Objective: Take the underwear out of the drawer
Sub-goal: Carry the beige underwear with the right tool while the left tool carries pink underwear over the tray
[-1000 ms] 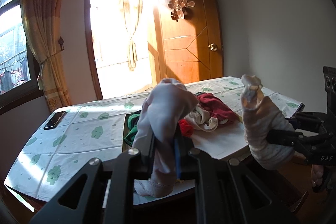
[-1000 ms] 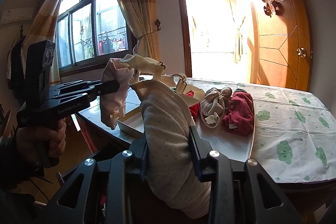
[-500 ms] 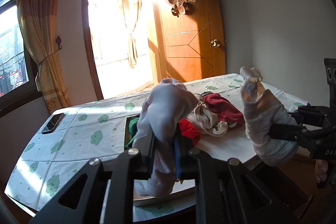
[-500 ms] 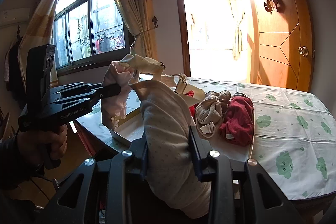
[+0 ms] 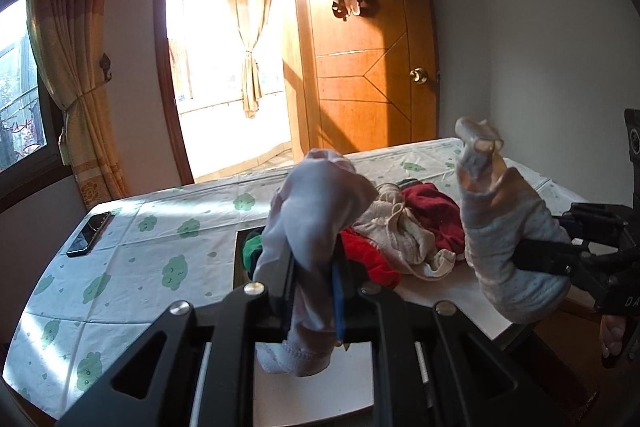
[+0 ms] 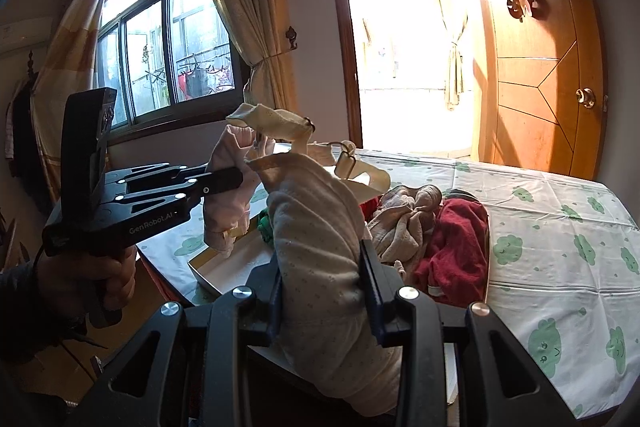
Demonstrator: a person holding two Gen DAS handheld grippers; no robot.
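Both grippers hold underwear above a white drawer (image 5: 460,311) on a table (image 5: 120,267) with a green-patterned cloth. The left gripper (image 5: 314,291) pinches pale pink underwear (image 5: 316,211) nearly shut; the right gripper (image 6: 322,291), part open, clamps bulky cream underwear (image 6: 316,239). Red and beige garments (image 6: 452,239) lie in the drawer.

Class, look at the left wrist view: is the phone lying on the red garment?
No. The phone lies on the bare tablecloth, well apart from the red garment.
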